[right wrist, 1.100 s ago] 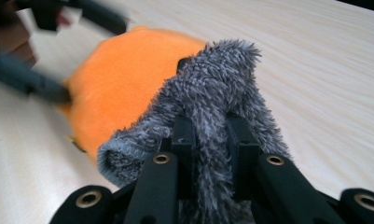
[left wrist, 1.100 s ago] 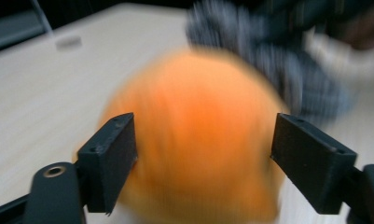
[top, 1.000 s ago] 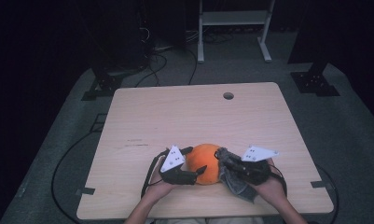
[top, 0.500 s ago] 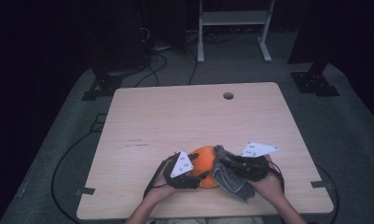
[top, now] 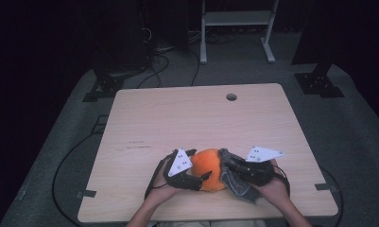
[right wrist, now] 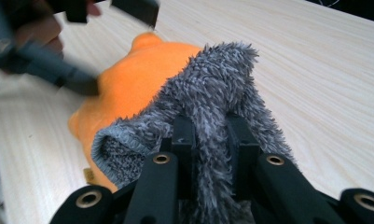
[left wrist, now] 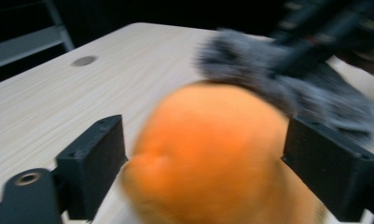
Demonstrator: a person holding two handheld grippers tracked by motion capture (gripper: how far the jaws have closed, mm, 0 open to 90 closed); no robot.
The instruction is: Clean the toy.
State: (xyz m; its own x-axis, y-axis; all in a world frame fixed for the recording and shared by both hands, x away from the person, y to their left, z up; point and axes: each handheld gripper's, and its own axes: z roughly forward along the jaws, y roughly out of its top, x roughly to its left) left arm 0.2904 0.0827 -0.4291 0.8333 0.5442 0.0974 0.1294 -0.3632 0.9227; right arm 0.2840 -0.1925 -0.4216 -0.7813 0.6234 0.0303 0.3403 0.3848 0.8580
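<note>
**Grey sock drawn onto an orange plush toy at the near edge of the tabletop**

Low in the high view, just left of centre, an orange plush toy (top: 208,168) lies on the tabletop (top: 187,118), close to its near edge. A fuzzy grey sock (top: 236,182) drapes over the toy's right side.

The right tongs (top: 227,163) are clenched on a fold of the sock; in the right gripper view the grey pile (right wrist: 212,107) is pinched tight between the two black jaws at lower centre. That grip probably keeps the sock's mouth stretched, so the fabric can be drawn over the toy.

The left tongs (top: 201,176) come in from the toy's left. In the left gripper view their jaws stand wide on either side of the orange body (left wrist: 212,154). They have just been opening, with the toy between them, and the pads do not appear to press on it. So they are released, likely shifting for a new hold to steady the toy.

Around them the tabletop carries a small round hole (top: 231,97) in the upper right of its surface. Beyond the far edge, at the top of the frame, stand a white frame (top: 236,28) and loose cables (top: 163,61) on the floor. Nothing crowds the work. The chief hindrance is the sock's clingy pile dragging on the plush.
</note>
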